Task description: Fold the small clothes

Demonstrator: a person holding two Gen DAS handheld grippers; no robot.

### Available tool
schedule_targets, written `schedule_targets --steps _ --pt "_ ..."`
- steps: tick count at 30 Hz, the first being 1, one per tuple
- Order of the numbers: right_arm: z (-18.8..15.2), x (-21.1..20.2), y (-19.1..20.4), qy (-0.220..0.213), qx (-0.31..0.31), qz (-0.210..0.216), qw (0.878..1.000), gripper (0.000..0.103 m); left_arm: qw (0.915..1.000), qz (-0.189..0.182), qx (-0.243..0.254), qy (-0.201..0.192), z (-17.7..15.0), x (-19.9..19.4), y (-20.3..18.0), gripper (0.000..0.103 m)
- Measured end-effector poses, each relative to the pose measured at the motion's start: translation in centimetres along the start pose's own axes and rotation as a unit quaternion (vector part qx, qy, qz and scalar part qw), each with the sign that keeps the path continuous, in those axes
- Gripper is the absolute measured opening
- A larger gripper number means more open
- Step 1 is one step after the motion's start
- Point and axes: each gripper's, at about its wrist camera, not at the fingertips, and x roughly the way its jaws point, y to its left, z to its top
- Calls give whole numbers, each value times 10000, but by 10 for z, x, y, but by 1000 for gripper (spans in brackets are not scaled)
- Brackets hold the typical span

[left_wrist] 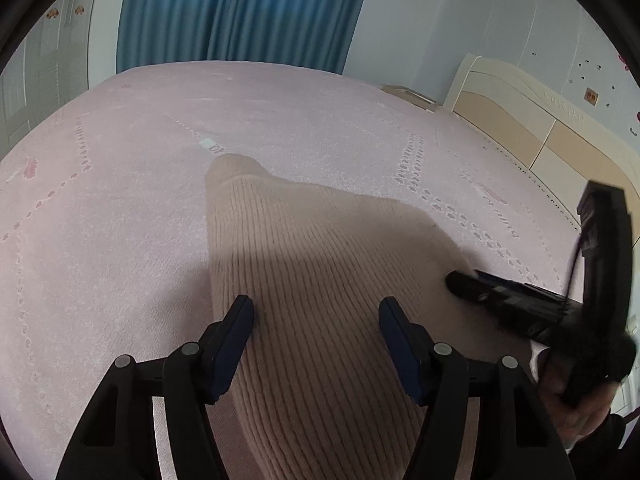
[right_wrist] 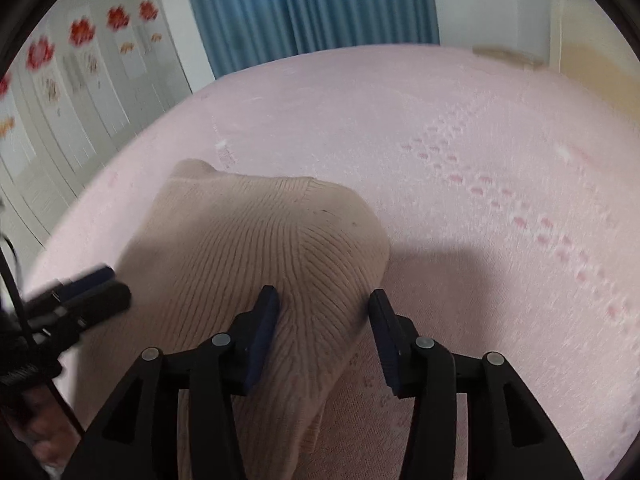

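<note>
Over on the left, the left gripper (left_wrist: 316, 316) hangs open above the beige ribbed sweater (left_wrist: 320, 280). Only the right view shows the right gripper (right_wrist: 324, 308), open, straddling a raised fold. Pink bedspread (right_wrist: 480, 152), blue curtain (left_wrist: 240, 8) behind.

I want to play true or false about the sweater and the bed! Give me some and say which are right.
1. The knitted sweater is beige. True.
2. It lies on a green sheet. False: the bed cover is pink.
3. The curtain behind the bed is blue. True.
4. The left gripper is squeezed tight shut. False: its jaws stand apart, over the sweater.
5. The right gripper holds a sock. False: only sweater fabric sits between its open jaws.
</note>
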Motion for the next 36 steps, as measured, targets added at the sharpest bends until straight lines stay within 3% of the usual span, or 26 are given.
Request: schedule_targets --steps 3,8,11,17,25,30,34,36 --pt "-6 -17 -3 -64 112 169 9998 46 9999 100 -6 21 -5 -5 1 64" --pt "-33 -44 15 -239 -474 -53 9986 45 9994 142 -285 124 -18 -14 6 65" --pt "-49 -48 23 -97 -695 -562 9960 45 9984 206 -504 128 -32 -26 7 66" --pt "-92 -75 25 29 -651 -963 9932 45 9963 481 -635 338 -74 -56 4 66" --pt "-110 -143 34 58 -41 -907 9959 44 9923 558 -911 630 -111 -101 -3 66" --pt "-107 -199 63 4 -176 -957 9953 50 9918 561 -1064 419 -105 -156 -21 68" --pt "-103 -245 87 -203 -251 -1091 9935 54 9917 969 -785 320 -89 -195 -44 68" --pt "-101 -263 98 -265 -337 -1265 9910 69 9914 956 -832 316 -85 -213 -52 68"
